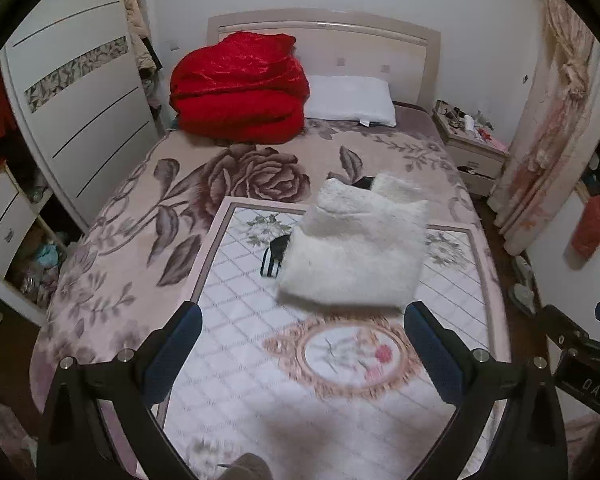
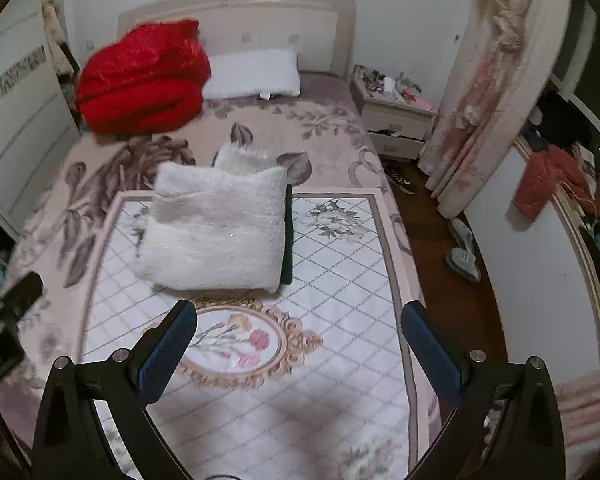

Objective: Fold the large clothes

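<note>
Both hand-held grippers were released when I looked: the left hand-held gripper (image 1: 302,320) and the right hand-held gripper (image 2: 299,316) hung over the bed with their blue-padded fingers (image 1: 172,354) spread wide and nothing between them. In the centre of each frame lay the white fluffy garment (image 1: 356,252), folded into a rough square on a quilted mat (image 1: 260,360) with a diamond grid and an oval flower medallion. Motion blur softened its edges in the left view. A dark garment (image 1: 275,258) with white stripes poked out from under it, mostly hidden; in the right view I saw only a dark strip along its side. Another furry piece behind it was partly covered. In the upper left sat a glossy red quilt (image 1: 240,86), bundled, beside a white pillow (image 1: 350,100).
</note>
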`<move>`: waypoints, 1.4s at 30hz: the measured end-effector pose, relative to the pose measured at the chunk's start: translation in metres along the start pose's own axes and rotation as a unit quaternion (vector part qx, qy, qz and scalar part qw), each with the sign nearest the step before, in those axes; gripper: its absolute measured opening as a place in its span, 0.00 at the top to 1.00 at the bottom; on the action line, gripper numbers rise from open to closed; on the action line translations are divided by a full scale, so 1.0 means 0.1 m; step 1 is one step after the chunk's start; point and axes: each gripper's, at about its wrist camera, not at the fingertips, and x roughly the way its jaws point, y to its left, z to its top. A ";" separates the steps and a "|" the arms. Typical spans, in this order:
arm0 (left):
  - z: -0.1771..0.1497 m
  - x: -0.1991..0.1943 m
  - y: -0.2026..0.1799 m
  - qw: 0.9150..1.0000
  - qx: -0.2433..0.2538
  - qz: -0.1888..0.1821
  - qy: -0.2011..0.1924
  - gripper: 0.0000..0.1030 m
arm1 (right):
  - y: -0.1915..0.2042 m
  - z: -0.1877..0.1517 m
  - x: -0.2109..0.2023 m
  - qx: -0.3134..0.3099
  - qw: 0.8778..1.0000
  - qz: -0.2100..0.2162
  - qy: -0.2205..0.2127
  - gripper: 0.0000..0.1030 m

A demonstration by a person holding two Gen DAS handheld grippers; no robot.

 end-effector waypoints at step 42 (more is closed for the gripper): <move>-0.47 -2.38 -0.22 0.997 0.017 0.004 -0.069 0.00 | -0.58 -0.50 -3.28 -0.022 0.992 0.024 -0.120 0.00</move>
